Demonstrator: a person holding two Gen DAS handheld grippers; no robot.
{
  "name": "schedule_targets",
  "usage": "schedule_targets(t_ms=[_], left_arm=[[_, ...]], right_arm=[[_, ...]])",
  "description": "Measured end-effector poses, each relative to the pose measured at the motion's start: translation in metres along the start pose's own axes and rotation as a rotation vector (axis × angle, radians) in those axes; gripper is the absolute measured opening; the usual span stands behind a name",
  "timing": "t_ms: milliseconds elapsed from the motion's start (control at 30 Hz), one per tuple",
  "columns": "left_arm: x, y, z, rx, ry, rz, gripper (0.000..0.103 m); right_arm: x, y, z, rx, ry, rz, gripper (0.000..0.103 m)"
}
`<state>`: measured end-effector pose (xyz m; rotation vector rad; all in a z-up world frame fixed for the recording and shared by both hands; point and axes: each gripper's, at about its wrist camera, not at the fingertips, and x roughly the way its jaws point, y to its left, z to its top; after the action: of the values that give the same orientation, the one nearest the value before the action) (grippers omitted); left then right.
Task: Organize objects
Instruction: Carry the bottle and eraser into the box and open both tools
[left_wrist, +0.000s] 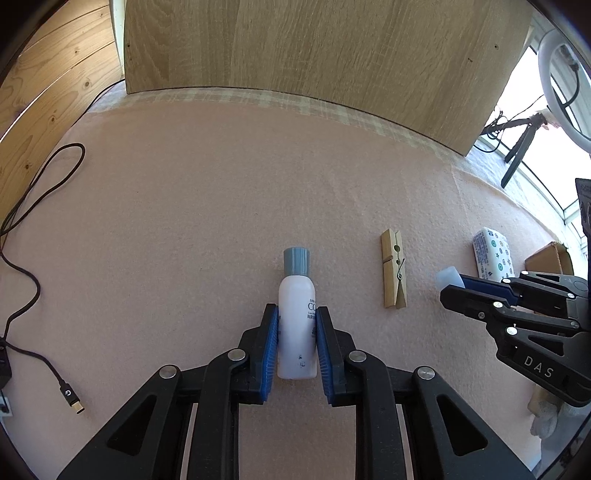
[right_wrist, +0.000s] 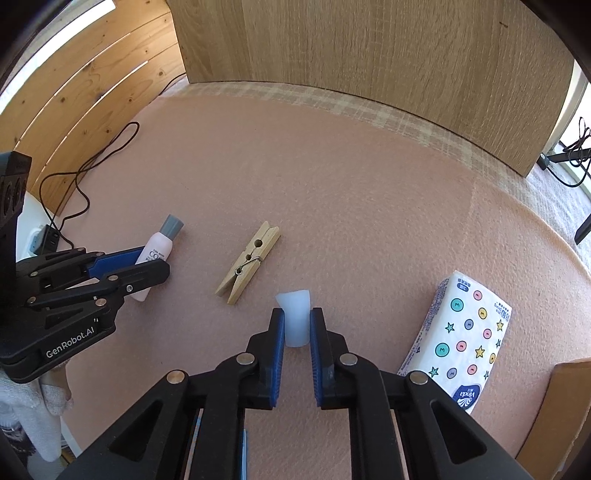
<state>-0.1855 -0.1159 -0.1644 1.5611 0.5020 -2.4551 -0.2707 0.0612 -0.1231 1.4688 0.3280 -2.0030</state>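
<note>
A white bottle (left_wrist: 296, 325) with a grey-blue cap lies on the pink mat, and my left gripper (left_wrist: 296, 314) is shut on its body; the bottle also shows in the right wrist view (right_wrist: 157, 251) with the left gripper (right_wrist: 155, 264) around it. My right gripper (right_wrist: 296, 317) is shut on a small translucent white cup (right_wrist: 295, 317) lying on the mat; in the left wrist view the right gripper (left_wrist: 452, 286) and the cup (left_wrist: 448, 277) sit at the right. A wooden clothespin (left_wrist: 394, 273) (right_wrist: 248, 262) lies between the two grippers.
A patterned tissue pack (right_wrist: 461, 339) (left_wrist: 493, 254) lies right of the right gripper, with a cardboard box (right_wrist: 561, 417) (left_wrist: 548, 256) beyond it. A black USB cable (left_wrist: 33, 258) runs along the mat's left side. A wooden panel (left_wrist: 314, 55) stands at the back.
</note>
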Motion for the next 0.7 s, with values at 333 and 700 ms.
schedule_targets(t_ms=[333,700], left_arm=[[-0.037,-0.024,-0.003,0.056,-0.053,-0.031,0.021],[-0.062,-0.110,-0.001,0.199,-0.089,-0.125,0.021]], right_arm=[[-0.047,-0.015,-0.020,0.035,-0.079,0.025,0.012],[-0.127,-0.077,-0.077,0.154,-0.187,-0.033,0.012]])
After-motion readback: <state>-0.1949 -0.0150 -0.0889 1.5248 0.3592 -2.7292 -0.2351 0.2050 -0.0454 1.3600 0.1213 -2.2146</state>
